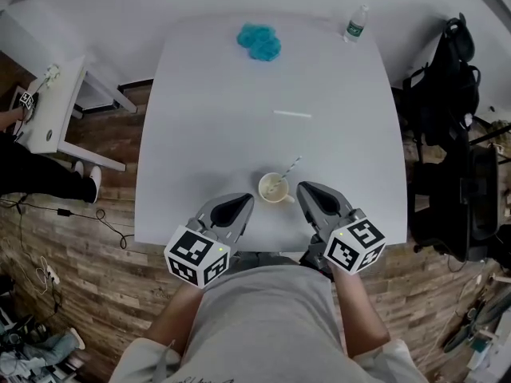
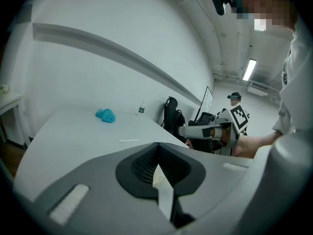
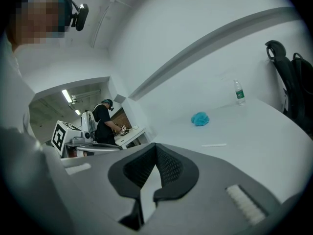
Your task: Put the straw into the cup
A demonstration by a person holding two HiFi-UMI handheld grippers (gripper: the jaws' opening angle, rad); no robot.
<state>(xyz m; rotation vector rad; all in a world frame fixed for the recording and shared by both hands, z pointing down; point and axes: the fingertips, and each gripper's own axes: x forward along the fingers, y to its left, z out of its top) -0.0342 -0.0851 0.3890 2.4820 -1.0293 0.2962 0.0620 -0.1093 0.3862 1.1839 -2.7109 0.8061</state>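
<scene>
White table (image 1: 207, 134) holds cup (image 1: 272, 188) with straw (image 1: 293, 165) — bottle (image 1: 356, 24) label unreadable.

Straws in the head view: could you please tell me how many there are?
2. One straw leans in the cup by the near edge of the table; a second straw lies flat farther out, mid-table. None seems hidden.

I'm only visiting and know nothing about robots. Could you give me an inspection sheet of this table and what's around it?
Surface: white table, standing on a wooden floor.
Job's things: cup near the front edge, striped straw leaning in it.
Clutter: teal cloth, water bottle, thin white strip mid-table.
Grippers: left gripper and right gripper both shut, empty, flanking the cup.
Cables: cables on the floor, left.
Surroundings: black chair right, side table left.
</scene>
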